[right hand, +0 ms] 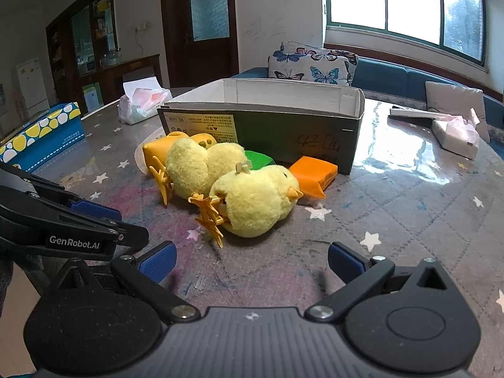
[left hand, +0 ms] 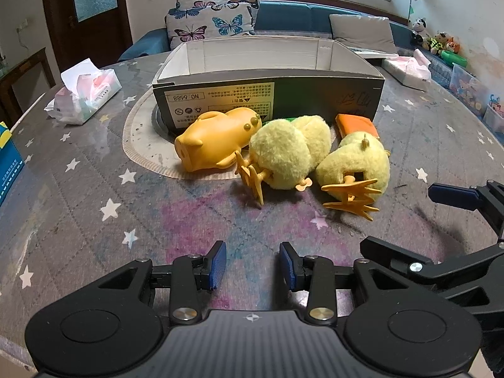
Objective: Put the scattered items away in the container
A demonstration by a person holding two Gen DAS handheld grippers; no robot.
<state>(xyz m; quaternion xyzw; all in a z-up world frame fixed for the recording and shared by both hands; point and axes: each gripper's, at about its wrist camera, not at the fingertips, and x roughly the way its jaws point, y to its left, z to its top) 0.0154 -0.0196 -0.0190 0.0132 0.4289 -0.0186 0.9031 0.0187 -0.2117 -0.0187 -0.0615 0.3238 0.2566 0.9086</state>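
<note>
An open cardboard box (left hand: 267,89) (right hand: 283,126) stands on the table. In front of it lie an orange plastic pig (left hand: 211,138) (right hand: 154,152), two yellow plush chicks (left hand: 289,154) (left hand: 356,163) (right hand: 195,165) (right hand: 258,198), an orange packet (left hand: 356,124) (right hand: 313,170) and a green packet (right hand: 258,159), mostly hidden. My left gripper (left hand: 253,264) is open and empty, short of the toys. My right gripper (right hand: 250,260) is open wide and empty, just short of the nearer chick. Each gripper also shows in the other's view, the right one (left hand: 453,195) and the left one (right hand: 91,208).
Tissue packs lie at the left (left hand: 83,94) (right hand: 143,100) and right (left hand: 406,67) (right hand: 456,134) of the table. A blue dotted box (right hand: 41,135) sits at the left edge. A sofa with butterfly cushions (left hand: 211,20) stands behind.
</note>
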